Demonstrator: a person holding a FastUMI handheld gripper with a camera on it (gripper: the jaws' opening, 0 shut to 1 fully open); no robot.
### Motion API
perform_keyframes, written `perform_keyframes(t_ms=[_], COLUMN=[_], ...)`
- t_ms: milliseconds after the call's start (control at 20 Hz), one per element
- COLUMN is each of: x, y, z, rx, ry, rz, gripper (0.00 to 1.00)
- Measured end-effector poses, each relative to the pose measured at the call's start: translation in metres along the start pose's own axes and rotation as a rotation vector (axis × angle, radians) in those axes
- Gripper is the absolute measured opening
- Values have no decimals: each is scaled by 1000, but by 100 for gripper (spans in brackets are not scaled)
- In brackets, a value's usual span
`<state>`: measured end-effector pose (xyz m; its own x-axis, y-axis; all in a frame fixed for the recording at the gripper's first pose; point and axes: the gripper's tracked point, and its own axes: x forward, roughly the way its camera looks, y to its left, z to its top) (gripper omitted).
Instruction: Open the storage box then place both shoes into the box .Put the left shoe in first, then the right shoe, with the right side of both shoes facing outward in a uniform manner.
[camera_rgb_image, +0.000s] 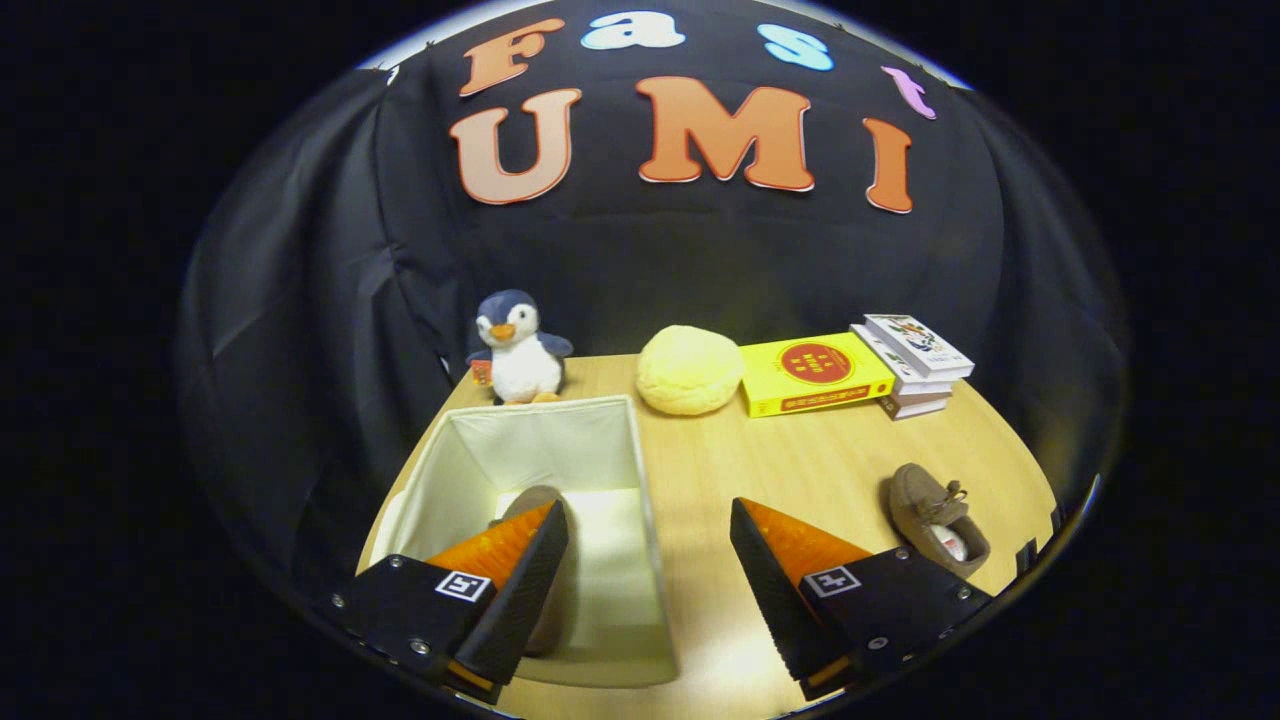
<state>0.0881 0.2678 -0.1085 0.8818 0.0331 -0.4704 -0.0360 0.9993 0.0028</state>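
Note:
The white fabric storage box (520, 440) stands open on the wooden table, with its right wall running between my fingers. One brown shoe (527, 500) lies inside the box, mostly hidden behind my left finger (510, 575). The other brown moccasin shoe (935, 515) rests on the table just right of my right finger (790, 570), its opening facing me. My gripper (648, 520) is open and hovers above the box's right wall, holding nothing.
Beyond the box, a plush penguin (518, 348) stands at the back of the table (800, 460). To its right are a round yellow cushion (688, 370), a yellow book (812, 373) and a small stack of books (915, 362).

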Motion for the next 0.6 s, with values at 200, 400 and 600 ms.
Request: perform_keyframes(t_ms=[200,400,600], x=[-4,-6,-8], y=[-77,-152,-223], z=[-5,-16,-30], rx=[32,50,36], ry=[4,21,41], rz=[-69,-128,-184], gripper=[98,98,98])
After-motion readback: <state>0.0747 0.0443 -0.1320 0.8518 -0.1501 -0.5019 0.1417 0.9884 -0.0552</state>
